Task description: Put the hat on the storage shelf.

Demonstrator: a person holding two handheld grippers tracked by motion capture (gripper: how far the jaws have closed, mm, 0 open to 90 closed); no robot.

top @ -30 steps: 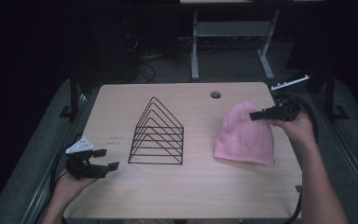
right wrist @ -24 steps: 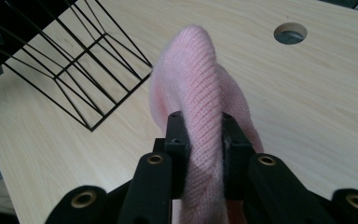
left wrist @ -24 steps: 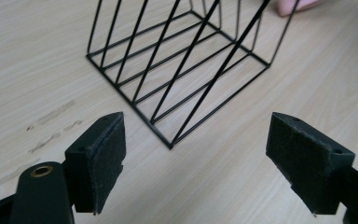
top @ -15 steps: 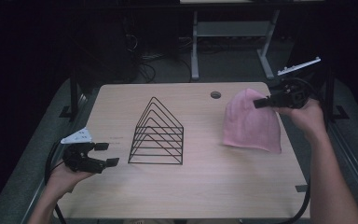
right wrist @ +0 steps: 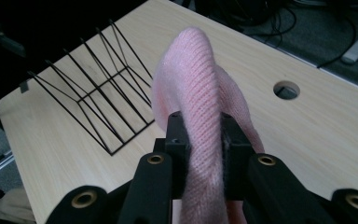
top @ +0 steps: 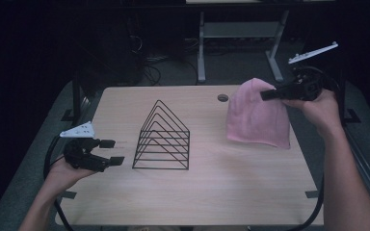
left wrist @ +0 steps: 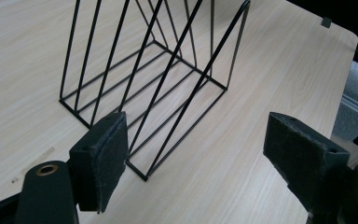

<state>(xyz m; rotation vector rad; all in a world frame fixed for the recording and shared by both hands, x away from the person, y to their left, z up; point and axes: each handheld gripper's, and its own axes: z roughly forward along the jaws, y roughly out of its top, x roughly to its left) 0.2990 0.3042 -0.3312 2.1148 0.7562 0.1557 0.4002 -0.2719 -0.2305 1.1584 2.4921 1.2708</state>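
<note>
A pink knitted hat [top: 257,115] hangs above the table's right side, its lower edge trailing near the wood. My right gripper [top: 266,95] is shut on its top fold; in the right gripper view the knit [right wrist: 199,121] is pinched between both pads. A black wire rack [top: 163,137] of triangular frames stands at mid-table, also seen ahead in the left gripper view as the rack [left wrist: 158,79]. My left gripper [top: 112,152] hovers at the table's left edge, jaws wide open with nothing between them, pointing at the rack.
The light wooden table [top: 212,192] has a round cable hole [top: 222,97] near its far edge. Behind it stand a desk frame [top: 236,33] and floor cables. Bare wood lies in front of the rack.
My right gripper has risen with the hat, lifting most of it off the table. The left gripper has also risen a little at the table's left edge.
</note>
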